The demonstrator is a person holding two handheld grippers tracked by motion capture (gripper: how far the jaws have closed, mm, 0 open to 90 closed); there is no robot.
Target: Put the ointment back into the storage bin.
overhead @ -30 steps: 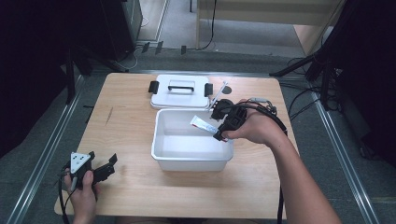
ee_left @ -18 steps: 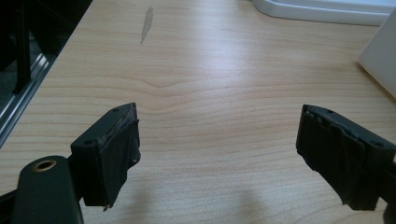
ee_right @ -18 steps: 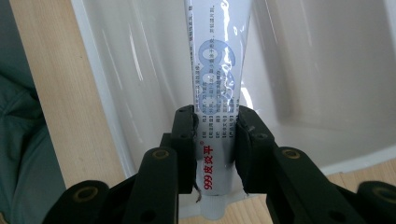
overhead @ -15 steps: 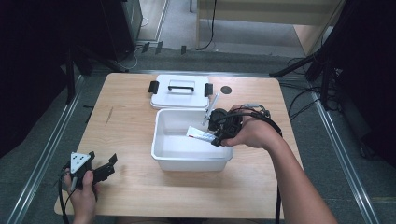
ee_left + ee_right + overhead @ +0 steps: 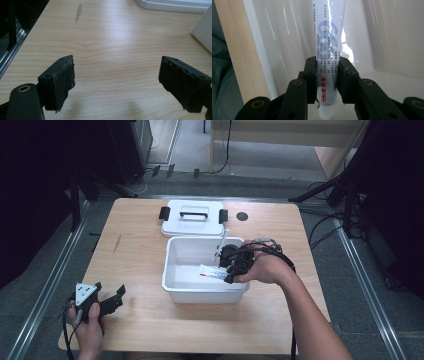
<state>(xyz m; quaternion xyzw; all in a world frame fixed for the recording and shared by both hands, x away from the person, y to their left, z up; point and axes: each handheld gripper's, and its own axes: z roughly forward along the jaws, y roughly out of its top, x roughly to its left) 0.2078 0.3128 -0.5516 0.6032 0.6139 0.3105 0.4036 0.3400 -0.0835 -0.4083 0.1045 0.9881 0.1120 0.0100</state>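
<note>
1. Wooden table (image 5: 135,270) carries a white bin (image 5: 172,270), its lid (image 5: 192,222) at 12 o'clock.
2. Right gripper (image 5: 327,75) clamps a toothpaste tube (image 5: 329,37) low inside the bin; advise lowering it flat before release.
3. Left gripper (image 5: 116,82) rests gaping, holding nothing, at the bin's 8 o'clock.
4. Change: the tube sits lower than 1 second earlier.

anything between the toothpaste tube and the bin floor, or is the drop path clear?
Nothing visible in the way. The right gripper is shut on the toothpaste tube, already inside the white bin, whose floor looks bare under the tube. The lid lies on the table behind the bin.
</note>
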